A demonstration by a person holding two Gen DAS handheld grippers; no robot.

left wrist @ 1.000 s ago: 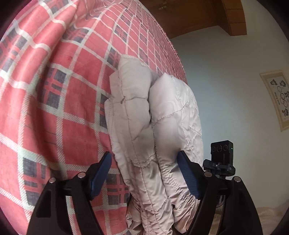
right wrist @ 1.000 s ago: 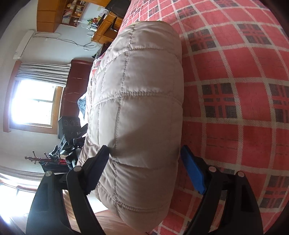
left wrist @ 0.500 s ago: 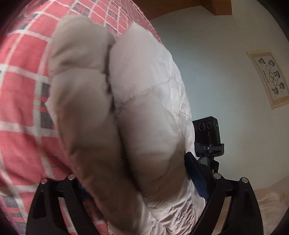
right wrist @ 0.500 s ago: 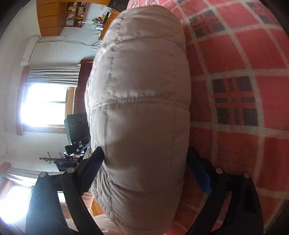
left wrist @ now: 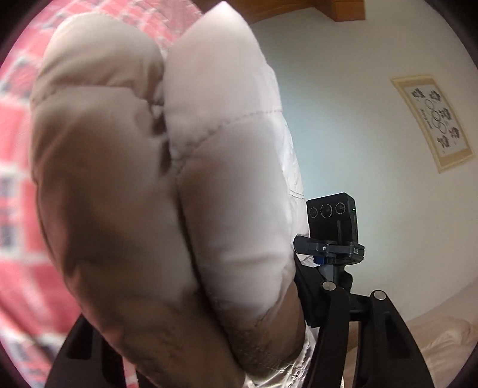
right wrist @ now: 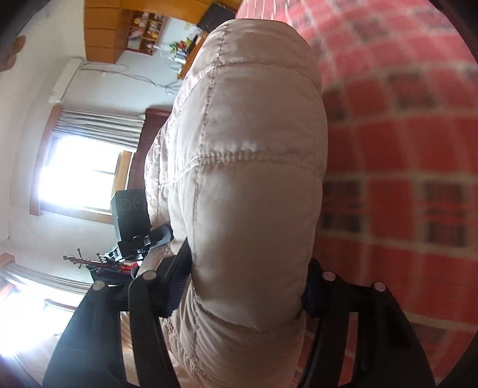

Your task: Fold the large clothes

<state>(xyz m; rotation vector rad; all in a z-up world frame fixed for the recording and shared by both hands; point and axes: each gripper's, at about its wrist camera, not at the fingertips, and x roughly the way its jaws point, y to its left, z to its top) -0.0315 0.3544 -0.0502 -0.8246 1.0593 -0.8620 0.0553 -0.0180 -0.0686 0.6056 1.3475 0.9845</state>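
A puffy beige quilted jacket (left wrist: 125, 185) lies on a red plaid bedspread (left wrist: 15, 143) and fills most of both views. In the left wrist view two padded folds bulge between the fingers. My left gripper (left wrist: 197, 304) is shut on this thick end; only its right finger (left wrist: 307, 298) shows, and the left finger is hidden behind fabric. In the right wrist view my right gripper (right wrist: 248, 286) is shut on another rounded end of the jacket (right wrist: 245, 179), its two pads pressing into the sides.
The plaid bedspread (right wrist: 403, 149) spreads to the right. A black camera box (left wrist: 331, 215) on a mount sits just past the jacket, also visible as a black box (right wrist: 128, 215). Beyond are a bright window (right wrist: 80, 179), wooden shelves (right wrist: 143, 27) and a framed picture (left wrist: 433, 119).
Both grippers pushed forward onto the jacket, which now fills the views. Their fingers, open a second ago, have drawn inward and squeeze the padding.
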